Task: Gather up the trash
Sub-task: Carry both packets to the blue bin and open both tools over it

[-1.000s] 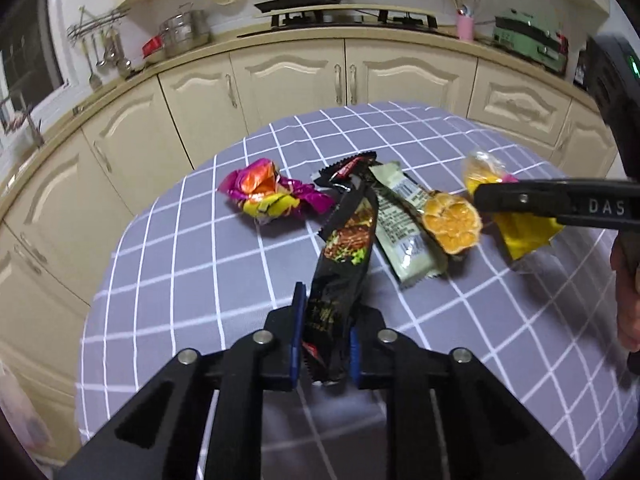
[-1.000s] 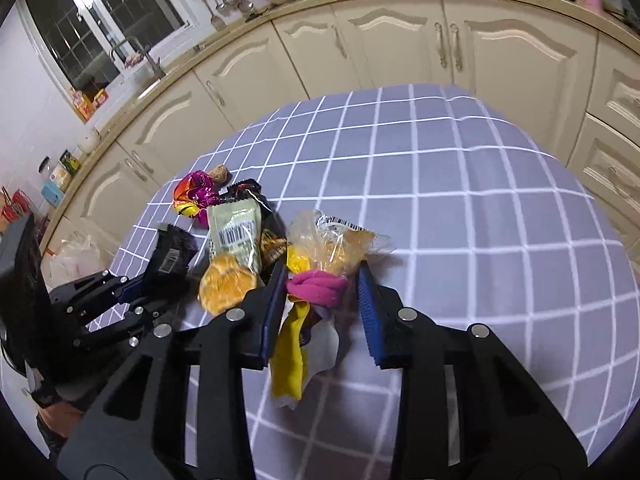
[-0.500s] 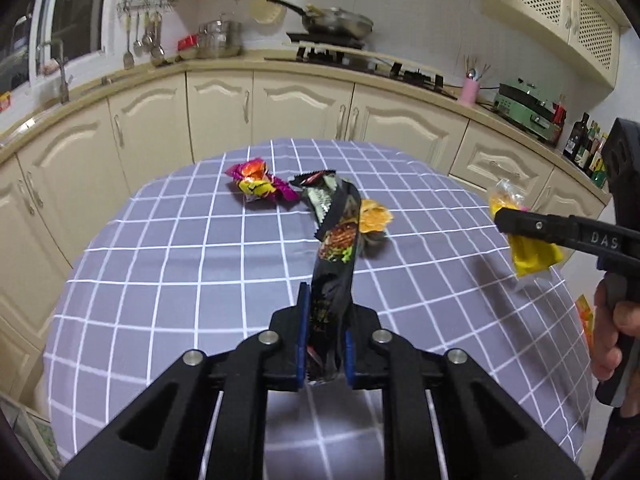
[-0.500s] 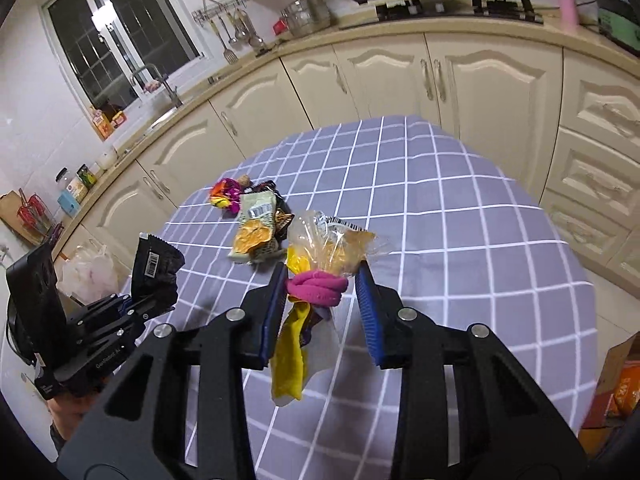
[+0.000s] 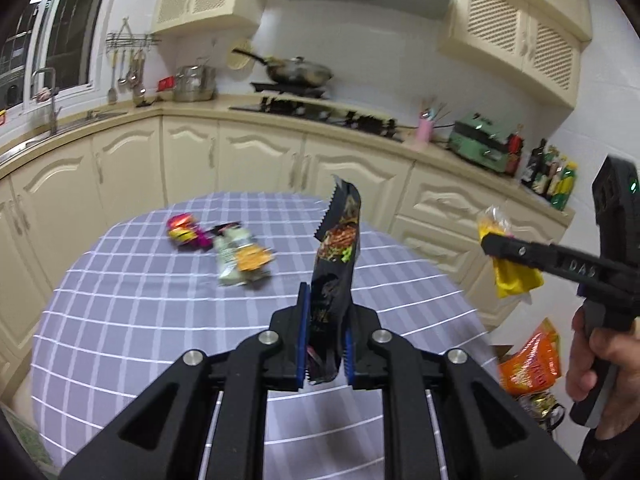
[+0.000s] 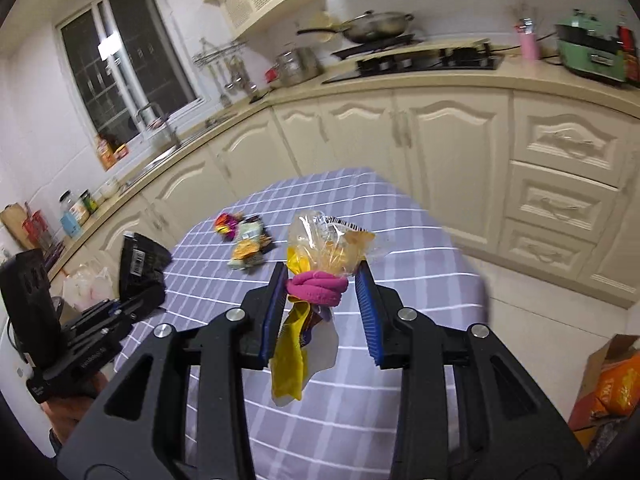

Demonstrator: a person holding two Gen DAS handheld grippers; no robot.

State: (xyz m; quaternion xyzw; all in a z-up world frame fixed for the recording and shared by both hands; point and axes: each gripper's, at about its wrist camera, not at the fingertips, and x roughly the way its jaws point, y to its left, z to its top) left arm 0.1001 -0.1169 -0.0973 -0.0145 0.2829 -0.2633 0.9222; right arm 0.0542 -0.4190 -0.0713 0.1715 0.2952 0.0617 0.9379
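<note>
The left gripper [image 5: 325, 344] pinches a light, floppy black wrapper [image 5: 336, 264] by its bottom end. The right gripper [image 6: 320, 304] squeezes a crinkly bag [image 6: 324, 256] at its tied neck; more wrappers [image 5: 240, 256] lie at 11 o'clock.

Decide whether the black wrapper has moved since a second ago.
Yes. The black wrapper, clamped in the left gripper, has risen off the table; its tip now stands against the cabinets.

Both tongs [image 5: 325, 344] [image 6: 322, 312] are matte black with blue ribbed pads [image 6: 365, 312], silver screws and triangular cut-outs.
</note>
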